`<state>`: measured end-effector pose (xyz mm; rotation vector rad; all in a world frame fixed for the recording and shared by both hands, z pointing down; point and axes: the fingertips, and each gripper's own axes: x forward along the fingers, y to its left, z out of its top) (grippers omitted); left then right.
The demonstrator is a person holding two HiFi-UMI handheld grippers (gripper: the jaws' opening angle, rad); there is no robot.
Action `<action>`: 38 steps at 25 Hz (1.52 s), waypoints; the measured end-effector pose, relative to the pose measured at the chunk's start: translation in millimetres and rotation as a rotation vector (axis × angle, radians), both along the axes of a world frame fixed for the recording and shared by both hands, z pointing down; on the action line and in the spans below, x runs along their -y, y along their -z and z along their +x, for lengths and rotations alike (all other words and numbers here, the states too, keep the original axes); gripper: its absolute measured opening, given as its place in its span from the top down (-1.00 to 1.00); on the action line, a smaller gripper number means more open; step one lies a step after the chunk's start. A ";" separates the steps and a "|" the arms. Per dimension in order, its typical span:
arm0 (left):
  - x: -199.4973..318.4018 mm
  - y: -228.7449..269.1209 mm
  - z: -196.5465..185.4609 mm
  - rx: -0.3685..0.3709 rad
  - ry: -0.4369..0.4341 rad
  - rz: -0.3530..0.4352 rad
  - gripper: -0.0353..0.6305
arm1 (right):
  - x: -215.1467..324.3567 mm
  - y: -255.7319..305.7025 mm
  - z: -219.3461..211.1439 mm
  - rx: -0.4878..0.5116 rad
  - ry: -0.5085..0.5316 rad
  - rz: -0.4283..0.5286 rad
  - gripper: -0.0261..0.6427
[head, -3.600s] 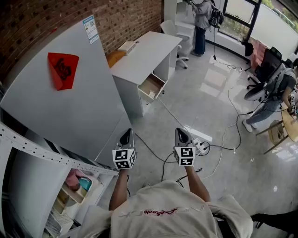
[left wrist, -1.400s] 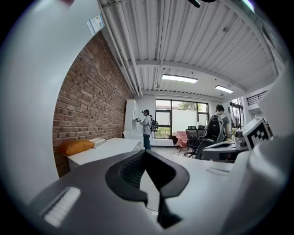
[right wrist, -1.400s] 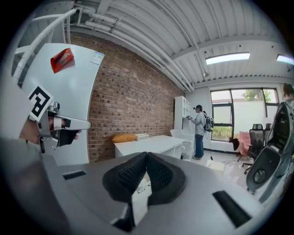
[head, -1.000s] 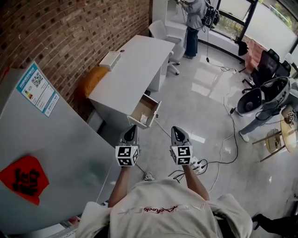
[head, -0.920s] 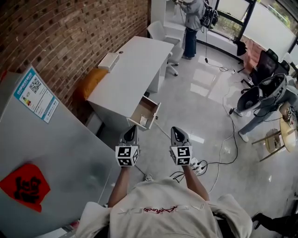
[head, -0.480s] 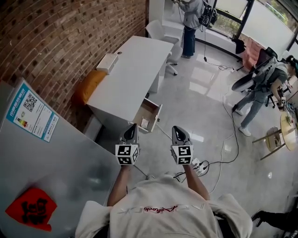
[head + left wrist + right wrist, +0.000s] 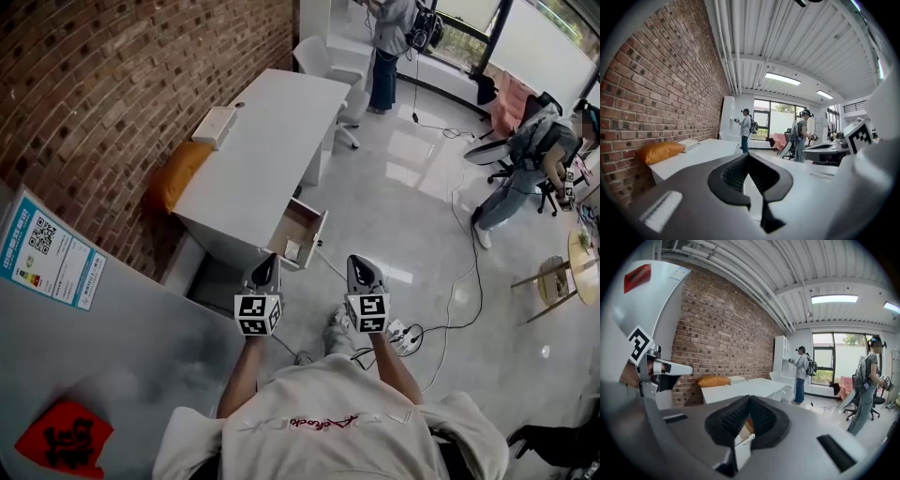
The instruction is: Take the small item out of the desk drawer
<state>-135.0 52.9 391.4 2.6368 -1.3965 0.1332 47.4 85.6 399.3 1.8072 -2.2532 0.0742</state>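
Hanging near the open drawer (image 7: 298,234), left claw (image 7: 268,258) and right claw (image 7: 360,262) sit clenched, empty.

- A blue-edged label (image 7: 42,251) on the grey cabinet (image 7: 141,356) carried a QR code and rows of print, too small to read.
- A red paper (image 7: 64,441), lower on that cabinet, bore one black character, too blurred to name.
- Red script (image 7: 295,426) ran across the person's white shirt (image 7: 328,398); its letters could not be made out.
- Black-and-white square markers, without letters, stood on the cubes of the left gripper (image 7: 265,267) and the right gripper (image 7: 363,268).
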 end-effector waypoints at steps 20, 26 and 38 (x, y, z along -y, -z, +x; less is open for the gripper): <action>148.6 15.5 80.8 0.027 0.108 0.003 0.88 | 160.7 13.0 98.5 0.025 0.070 0.013 0.89; 190.6 12.6 107.6 0.040 0.147 -0.007 0.87 | 205.4 11.3 132.7 0.034 0.097 0.008 0.89; 241.4 -16.5 138.0 0.093 0.208 -0.064 0.88 | 264.6 -19.9 173.0 0.041 0.175 -0.052 0.89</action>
